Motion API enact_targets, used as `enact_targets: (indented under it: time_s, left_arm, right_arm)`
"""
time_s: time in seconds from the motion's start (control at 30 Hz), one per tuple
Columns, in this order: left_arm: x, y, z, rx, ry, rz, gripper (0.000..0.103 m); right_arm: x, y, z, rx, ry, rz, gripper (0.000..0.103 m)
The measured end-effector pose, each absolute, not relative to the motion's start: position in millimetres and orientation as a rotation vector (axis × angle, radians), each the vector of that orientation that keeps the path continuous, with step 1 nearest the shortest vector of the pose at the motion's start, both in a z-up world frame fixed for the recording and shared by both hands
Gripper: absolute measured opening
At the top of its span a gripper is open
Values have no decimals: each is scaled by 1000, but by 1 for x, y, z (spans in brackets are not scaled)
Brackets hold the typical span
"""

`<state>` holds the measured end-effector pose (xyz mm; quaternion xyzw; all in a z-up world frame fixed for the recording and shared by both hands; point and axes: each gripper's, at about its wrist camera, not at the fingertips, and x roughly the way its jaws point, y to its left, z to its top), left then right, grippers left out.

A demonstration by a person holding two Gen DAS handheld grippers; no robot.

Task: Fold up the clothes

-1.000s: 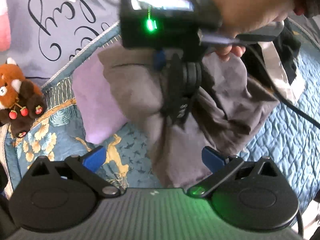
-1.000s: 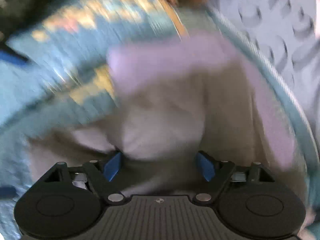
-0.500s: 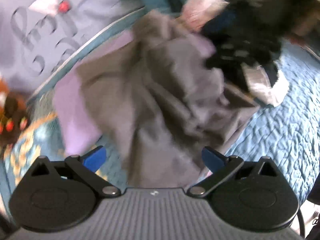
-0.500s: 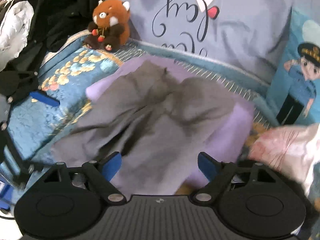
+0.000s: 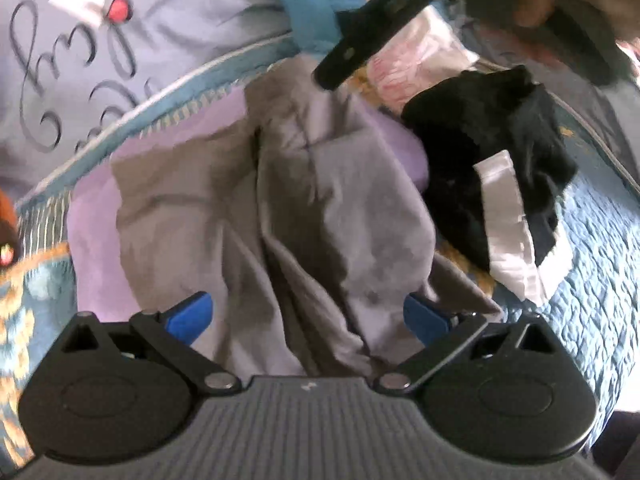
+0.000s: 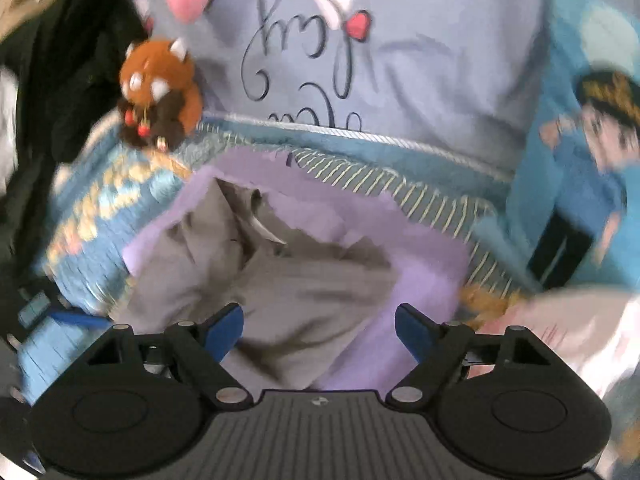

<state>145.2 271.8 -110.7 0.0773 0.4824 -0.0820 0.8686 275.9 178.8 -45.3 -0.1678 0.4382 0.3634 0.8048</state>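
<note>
Quilted bed [image 5: 592,280] bears grey garment [image 5: 304,216]; only left view shows black clothes [image 5: 480,152] (both grippers [image 5: 306,318] [image 6: 319,330] gape empty).

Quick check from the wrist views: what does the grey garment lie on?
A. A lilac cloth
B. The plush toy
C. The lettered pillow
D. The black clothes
A. The crumpled grey garment lies on a lilac cloth, whose edges show around it on the bedspread in both views.
</note>
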Motion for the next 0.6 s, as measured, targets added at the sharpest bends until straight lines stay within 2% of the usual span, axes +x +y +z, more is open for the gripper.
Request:
enact_targets:
  time_s: [0.23,0.33,0.43,0.6]
  left_arm:
    - [156,250,-104,210,966,-246,103]
    - [163,233,-107,200,961,-277,103]
    - [164,213,-109,188,948,-327,103]
    - [169,196,-135,200,1005,-370,103]
  right_arm:
    - [268,214,-37,-898,672,1226,78]
    - [287,231,-41,-1003,723,1351,68]
    - [301,245,-43,-1038,828,1457,47]
    - [312,261,-53,-1109,941,1510,25]
